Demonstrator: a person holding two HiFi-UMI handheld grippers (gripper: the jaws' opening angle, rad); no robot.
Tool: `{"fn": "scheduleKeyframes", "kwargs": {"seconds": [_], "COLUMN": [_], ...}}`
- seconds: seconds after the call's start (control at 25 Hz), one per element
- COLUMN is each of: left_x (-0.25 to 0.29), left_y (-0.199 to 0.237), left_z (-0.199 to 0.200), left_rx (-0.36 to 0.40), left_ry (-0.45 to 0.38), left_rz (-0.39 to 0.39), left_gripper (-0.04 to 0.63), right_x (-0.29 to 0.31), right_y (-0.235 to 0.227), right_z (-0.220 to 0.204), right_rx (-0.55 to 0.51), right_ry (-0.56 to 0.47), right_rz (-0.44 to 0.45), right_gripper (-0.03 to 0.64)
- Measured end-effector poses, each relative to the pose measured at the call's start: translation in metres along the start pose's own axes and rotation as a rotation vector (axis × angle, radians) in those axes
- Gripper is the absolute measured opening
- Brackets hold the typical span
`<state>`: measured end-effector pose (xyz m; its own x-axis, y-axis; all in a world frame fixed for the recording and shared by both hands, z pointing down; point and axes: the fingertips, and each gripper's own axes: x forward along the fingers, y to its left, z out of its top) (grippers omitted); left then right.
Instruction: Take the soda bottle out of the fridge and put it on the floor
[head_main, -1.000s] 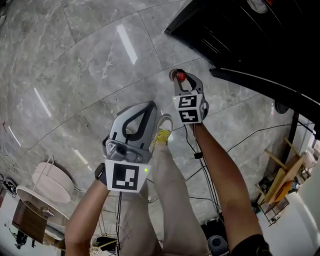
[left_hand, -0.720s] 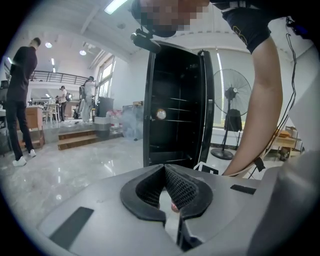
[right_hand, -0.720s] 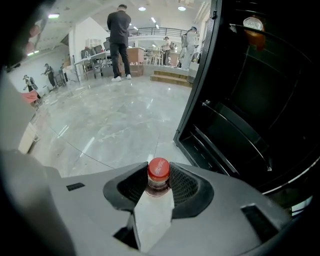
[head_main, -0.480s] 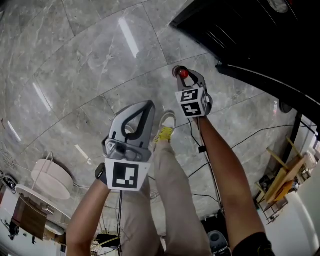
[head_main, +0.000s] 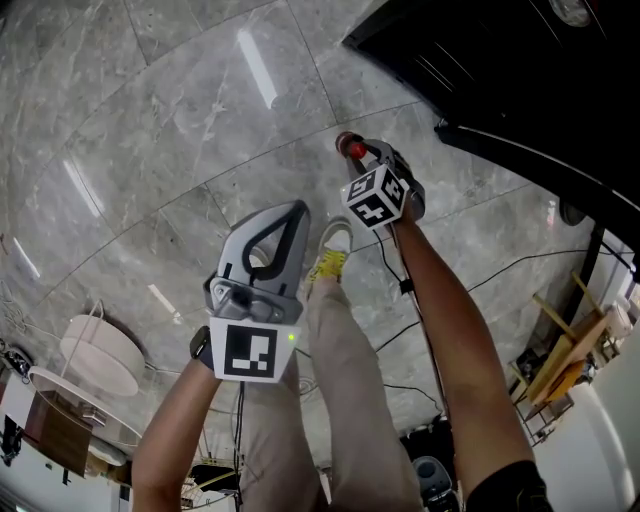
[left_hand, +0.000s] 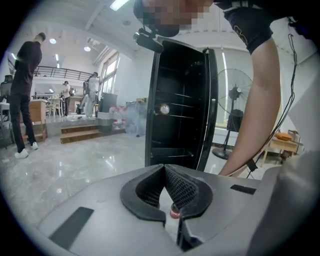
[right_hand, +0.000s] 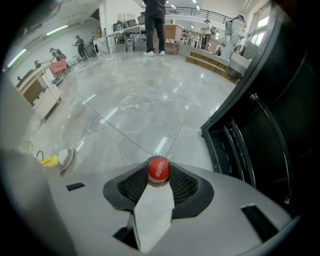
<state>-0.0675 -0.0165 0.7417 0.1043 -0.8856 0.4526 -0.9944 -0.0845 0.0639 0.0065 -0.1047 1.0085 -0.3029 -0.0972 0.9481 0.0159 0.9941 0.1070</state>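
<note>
Far to the left, a round white thing (head_main: 97, 357) sits on the grey stone floor (head_main: 180, 110). I cannot tell what it is.

Next comes the left tool (left_hand: 164, 170). The person holds it out in front, up over the floor. Its two dark jaws are pressed tight together. Nothing is between them, so it is closed and empty.

Just right of that tool, down on the floor, is the person's white shoe (head_main: 331, 246) with yellow laces.

Then comes the right tool (right_hand: 158, 165). Its jaws are a little way apart, and they are squeezing the neck of the soda bottle (head_main: 355, 150). The bottle's red cap sticks up between the tips. The rest of the bottle is hidden under the tool. So the bottle is out of the fridge, held over the floor, near the fridge. I cannot tell if its bottom touches the floor.

On the right is the black fridge (head_main: 520, 70). It stands open, and wire racks show inside.

Below the fridge, thin black cables (head_main: 500, 275) lie across the floor.
</note>
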Motion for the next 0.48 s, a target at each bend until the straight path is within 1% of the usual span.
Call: {"fn": "scheduleKeyframes", "kwargs": {"seconds": [0.16, 0.36, 0.48], "left_x": [0.000, 0.002, 0.002], "left_y": [0.001, 0.004, 0.004], "left_z": [-0.001, -0.003, -0.008], "left_rx": [-0.005, -0.016, -0.017], "left_ry": [0.004, 0.001, 0.006], "left_rz": [0.004, 0.011, 0.011], "left_gripper": [0.017, 0.017, 0.017], "right_x": [0.005, 0.015, 0.019], "right_y": [0.006, 0.008, 0.011], "right_z": [-0.001, -0.006, -0.008], "right_rx": [-0.026, 0.028, 0.034], "right_ry": [0.030, 0.046, 0.053], "right_rz": [0.014, 0.024, 0.027], "right_gripper": [0.126, 0.126, 0.126]}}
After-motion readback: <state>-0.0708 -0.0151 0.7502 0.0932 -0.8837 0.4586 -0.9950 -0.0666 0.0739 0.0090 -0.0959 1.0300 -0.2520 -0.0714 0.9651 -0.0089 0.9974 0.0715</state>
